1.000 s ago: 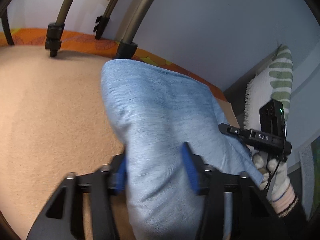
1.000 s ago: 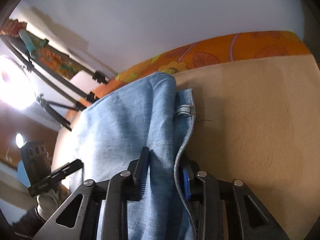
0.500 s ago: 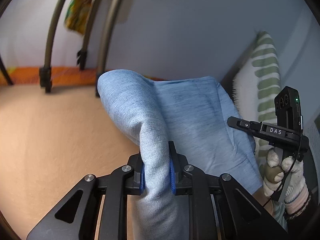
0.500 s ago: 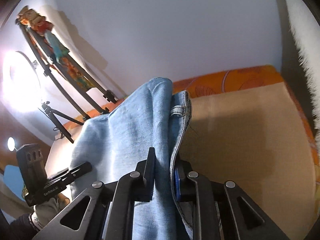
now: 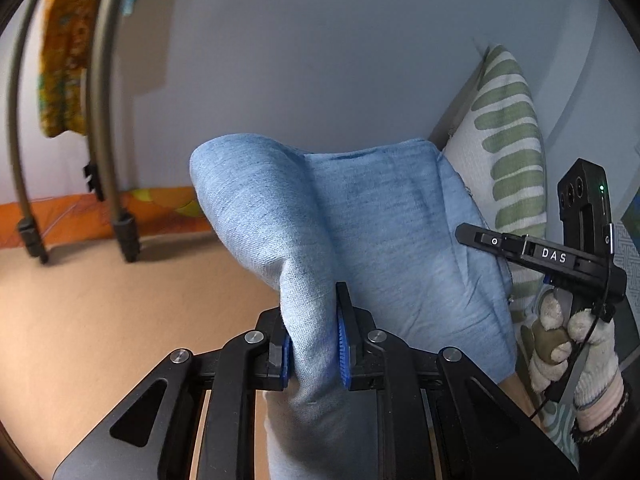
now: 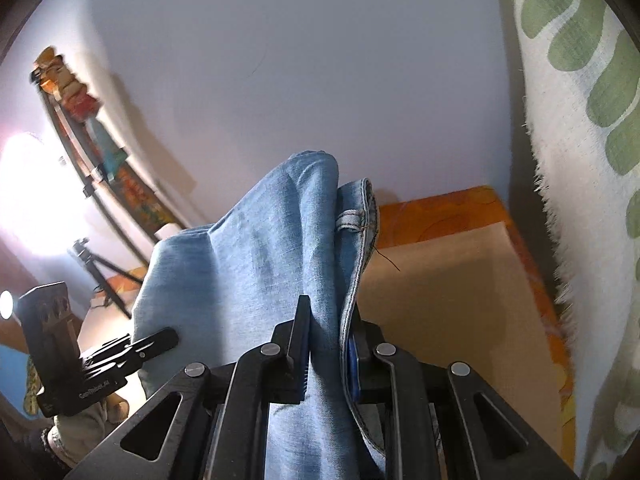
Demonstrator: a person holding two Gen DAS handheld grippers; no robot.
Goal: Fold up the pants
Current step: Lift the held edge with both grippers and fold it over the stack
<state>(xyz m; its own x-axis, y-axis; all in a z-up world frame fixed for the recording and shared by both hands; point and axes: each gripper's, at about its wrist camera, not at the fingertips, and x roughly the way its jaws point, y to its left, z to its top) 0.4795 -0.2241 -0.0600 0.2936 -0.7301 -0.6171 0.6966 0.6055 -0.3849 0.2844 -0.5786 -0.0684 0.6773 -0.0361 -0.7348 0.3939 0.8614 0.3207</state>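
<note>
Light blue denim pants (image 5: pixel 380 232) hang lifted between both grippers above a tan bed surface (image 5: pixel 100 320). My left gripper (image 5: pixel 314 344) is shut on a fold of the pants. My right gripper (image 6: pixel 330 344) is shut on the pants (image 6: pixel 272 256) near the waistband, where a belt loop (image 6: pixel 352 220) shows. The right gripper also shows in the left wrist view (image 5: pixel 532 252), held by a gloved hand (image 5: pixel 568 344). The left gripper's body shows in the right wrist view (image 6: pixel 80 368). The lower part of the pants is hidden below the grippers.
A white pillow with green stripes (image 5: pixel 512 140) stands against the wall at the right, close in the right wrist view (image 6: pixel 592 160). An orange patterned sheet (image 5: pixel 80 216) edges the bed. Dark tripod legs (image 5: pixel 108 120) stand at the back left. A bright lamp (image 6: pixel 28 200) glares.
Both grippers have risen with the pants, lifting the cloth off the bed; the left gripper went from open around the cloth to shut on it, and the views tilt up toward the wall.
</note>
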